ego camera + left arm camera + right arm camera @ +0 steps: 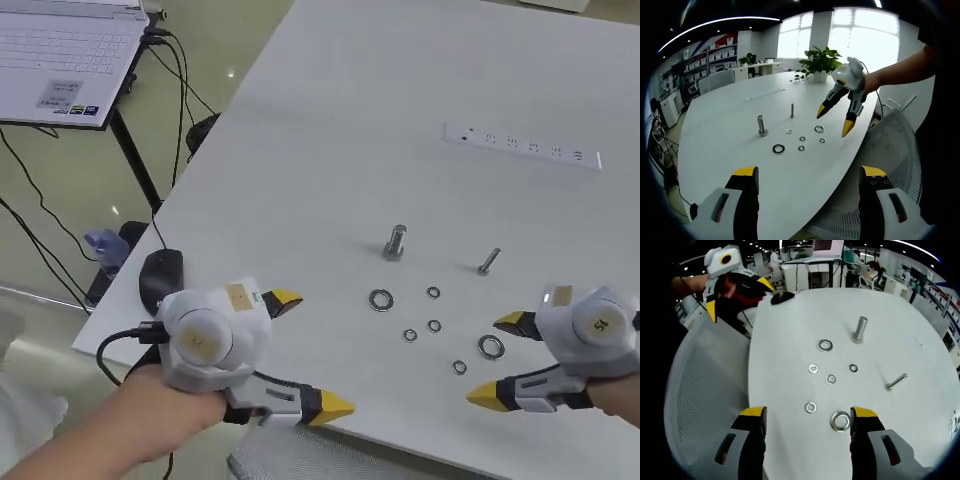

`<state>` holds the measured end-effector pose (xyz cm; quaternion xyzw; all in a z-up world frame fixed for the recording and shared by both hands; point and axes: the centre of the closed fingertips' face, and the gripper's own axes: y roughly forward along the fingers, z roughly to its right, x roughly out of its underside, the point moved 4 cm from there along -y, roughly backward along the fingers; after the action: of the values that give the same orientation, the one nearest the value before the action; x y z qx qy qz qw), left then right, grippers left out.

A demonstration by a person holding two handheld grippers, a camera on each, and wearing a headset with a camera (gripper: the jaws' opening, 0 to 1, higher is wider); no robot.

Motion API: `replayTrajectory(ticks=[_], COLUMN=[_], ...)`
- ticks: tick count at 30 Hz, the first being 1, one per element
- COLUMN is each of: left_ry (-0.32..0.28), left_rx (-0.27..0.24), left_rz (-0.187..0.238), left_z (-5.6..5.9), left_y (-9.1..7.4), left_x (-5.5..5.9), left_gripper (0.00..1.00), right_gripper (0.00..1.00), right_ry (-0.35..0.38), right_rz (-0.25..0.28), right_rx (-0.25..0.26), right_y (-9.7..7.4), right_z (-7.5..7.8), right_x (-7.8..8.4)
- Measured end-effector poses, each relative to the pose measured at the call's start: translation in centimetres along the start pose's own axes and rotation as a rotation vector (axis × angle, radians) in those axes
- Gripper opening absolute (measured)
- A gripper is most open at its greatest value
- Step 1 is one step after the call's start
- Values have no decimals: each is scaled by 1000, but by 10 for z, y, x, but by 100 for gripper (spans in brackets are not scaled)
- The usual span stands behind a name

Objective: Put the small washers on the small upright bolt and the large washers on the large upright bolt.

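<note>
Your left gripper has its fingers spread wide, holding nothing, at the table's near edge; your right gripper is spread too, empty, a large washer lying between its tips; beyond stand the large bolt and small bolt.

Around the large bolt, the white table lies bare on its far and left sides, free for passage. To its right, apart, stands the small bolt; washers scatter on its near side. Well beyond it lies a power strip.
</note>
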<state>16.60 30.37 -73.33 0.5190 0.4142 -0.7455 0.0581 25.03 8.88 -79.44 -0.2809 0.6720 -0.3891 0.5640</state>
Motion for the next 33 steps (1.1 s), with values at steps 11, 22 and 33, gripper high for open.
replayTrajectory(ticks=[11,22,33], left_ry=[23,22,8], left_rx=[-3,0,16], left_rz=[-19,-18,-10], left_z=[-7,-8,-5], left_y=[-4,-6,-6], left_x=[2,2,7], left_gripper=[77,75,84], right_gripper=[69,66,48], right_ry=[-12,-70,-137], right_rz=[-40,-91,-155], right_rx=[-12,-29,-30], right_y=[8,22,38], right_z=[-1,-6,-2], right_x=[5,6,10])
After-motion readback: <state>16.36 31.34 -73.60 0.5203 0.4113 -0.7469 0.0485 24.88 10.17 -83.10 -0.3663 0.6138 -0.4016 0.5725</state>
